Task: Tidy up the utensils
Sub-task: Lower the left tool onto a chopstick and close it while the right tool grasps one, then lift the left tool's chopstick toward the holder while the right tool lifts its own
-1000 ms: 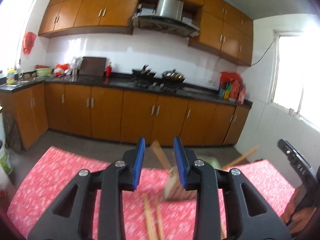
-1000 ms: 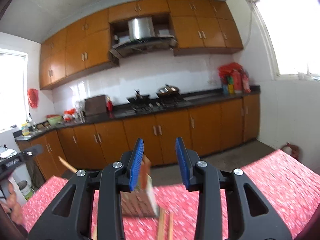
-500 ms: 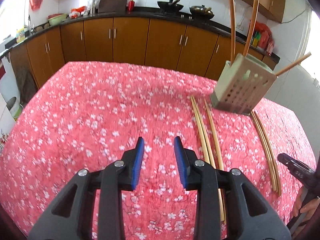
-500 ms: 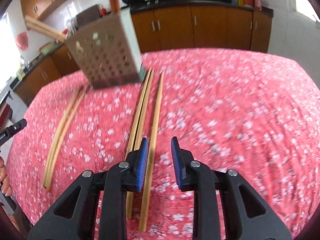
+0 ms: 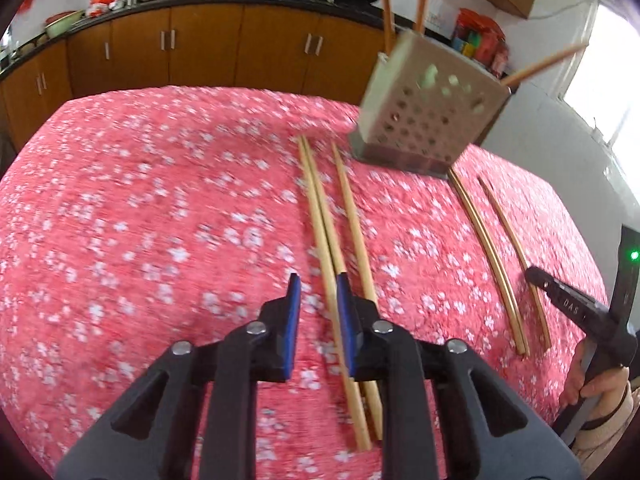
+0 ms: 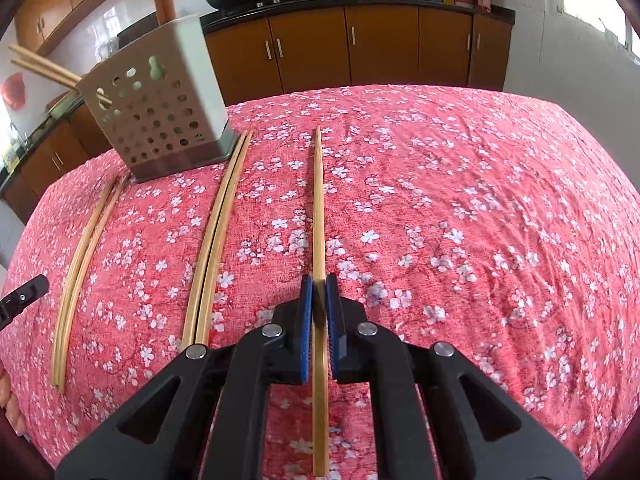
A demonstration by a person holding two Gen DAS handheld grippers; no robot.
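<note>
A perforated grey utensil holder (image 5: 430, 116) with a few chopsticks stands on the red floral tablecloth (image 5: 160, 208); it also shows in the right wrist view (image 6: 160, 112). Bamboo chopsticks lie in groups on the cloth. My left gripper (image 5: 316, 292) is open, low over the cloth, with a chopstick (image 5: 326, 224) running between its jaws. My right gripper (image 6: 319, 288) is shut on a single chopstick (image 6: 319, 200) that lies flat on the cloth. A pair of chopsticks (image 6: 216, 232) lies to its left, and another pair (image 6: 82, 256) further left.
Another pair of chopsticks (image 5: 492, 256) lies right of the holder in the left wrist view. The right gripper's handle and the hand holding it (image 5: 592, 320) are at that view's right edge. Brown kitchen cabinets (image 6: 360, 48) stand beyond the table.
Both grippers have come down and forward to the chopsticks on the cloth. My right gripper has closed on the single chopstick. My left gripper's jaws have narrowed around a chopstick.
</note>
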